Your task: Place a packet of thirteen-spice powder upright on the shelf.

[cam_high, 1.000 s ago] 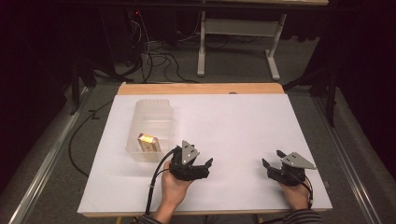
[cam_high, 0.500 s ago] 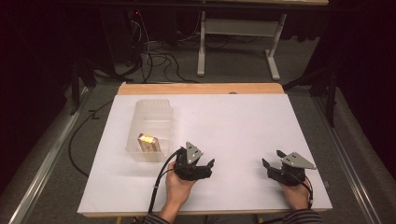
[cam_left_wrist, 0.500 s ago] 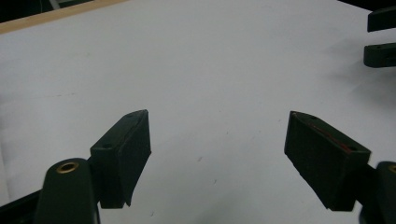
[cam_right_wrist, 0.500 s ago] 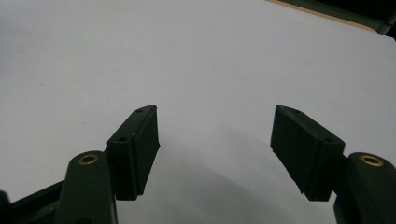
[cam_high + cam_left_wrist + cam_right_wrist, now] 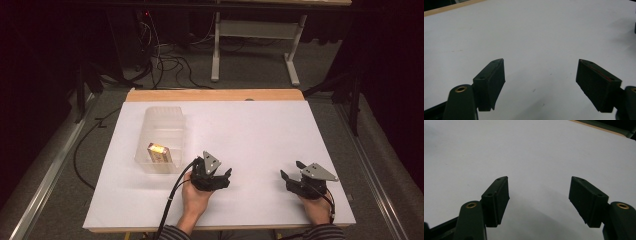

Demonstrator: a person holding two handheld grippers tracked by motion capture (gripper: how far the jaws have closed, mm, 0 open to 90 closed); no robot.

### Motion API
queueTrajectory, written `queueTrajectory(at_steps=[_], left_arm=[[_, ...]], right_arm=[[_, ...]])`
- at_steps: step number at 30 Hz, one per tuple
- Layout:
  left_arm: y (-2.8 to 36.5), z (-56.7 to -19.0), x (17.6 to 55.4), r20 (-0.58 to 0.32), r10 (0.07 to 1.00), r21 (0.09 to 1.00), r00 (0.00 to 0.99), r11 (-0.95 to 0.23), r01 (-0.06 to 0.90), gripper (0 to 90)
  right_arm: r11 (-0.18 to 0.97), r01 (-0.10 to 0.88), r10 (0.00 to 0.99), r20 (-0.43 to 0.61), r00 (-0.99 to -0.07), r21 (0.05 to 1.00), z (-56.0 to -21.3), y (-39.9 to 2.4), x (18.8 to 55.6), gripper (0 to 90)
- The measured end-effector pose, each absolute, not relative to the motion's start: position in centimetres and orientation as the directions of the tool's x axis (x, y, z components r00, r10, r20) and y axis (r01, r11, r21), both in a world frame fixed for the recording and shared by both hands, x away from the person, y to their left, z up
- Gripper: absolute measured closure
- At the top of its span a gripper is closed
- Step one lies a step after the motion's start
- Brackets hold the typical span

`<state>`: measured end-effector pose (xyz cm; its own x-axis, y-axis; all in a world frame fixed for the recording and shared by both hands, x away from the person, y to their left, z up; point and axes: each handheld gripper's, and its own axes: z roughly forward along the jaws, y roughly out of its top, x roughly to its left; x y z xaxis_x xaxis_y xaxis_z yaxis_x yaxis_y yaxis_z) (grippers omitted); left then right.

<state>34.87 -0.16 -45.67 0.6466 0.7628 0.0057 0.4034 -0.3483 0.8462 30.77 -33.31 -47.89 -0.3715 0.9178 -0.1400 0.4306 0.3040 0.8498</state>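
Observation:
My left gripper (image 5: pixel 216 169) hovers low over the white table (image 5: pixel 260 130), just right of a clear plastic container (image 5: pixel 162 131). A small yellow-brown box (image 5: pixel 157 152) lies in the container's near end. In the left gripper view the left gripper (image 5: pixel 540 60) is open. Its jaws have just been closing a little, with nothing but bare table between them. My right gripper (image 5: pixel 291 170) rests near the table's front right, held by a hand. In the right gripper view the right gripper (image 5: pixel 539 178) is open and holds nothing.
A wooden strip (image 5: pixel 215 95) borders the table's far edge. Beyond it are a desk frame (image 5: pixel 252 30) and cables (image 5: pixel 165 60) on the floor. Black cables (image 5: pixel 172 197) trail from the left gripper over the front edge.
My left gripper has shifted slightly right, away from the container, and sunk a little. The right gripper has stayed put.

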Motion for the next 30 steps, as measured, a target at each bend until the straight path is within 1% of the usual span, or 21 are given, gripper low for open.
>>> queueTrajectory(at_steps=[10, 18, 30], left_arm=[[-0.1, -46.9, 35.3, -0.011, 0.784, 0.851, 0.621, -0.318, 0.418, 24.3], [-0.3, -47.3, 35.7, -0.001, 0.795, 0.854, 0.607, -0.315, 0.414, 24.2], [-1.0, -48.1, 35.6, 0.052, 0.790, 0.848, 0.611, -0.358, 0.391, 24.2]], right_arm=[[0.307, 0.431, 0.917, -0.142, -0.373, 0.848, -47.9, -33.3, 30.8, 33.0], [0.307, 0.431, 0.917, -0.143, -0.373, 0.848, -47.9, -33.3, 30.8, 32.9], [0.306, 0.429, 0.917, -0.141, -0.374, 0.850, -47.9, -33.3, 30.7, 32.9]])
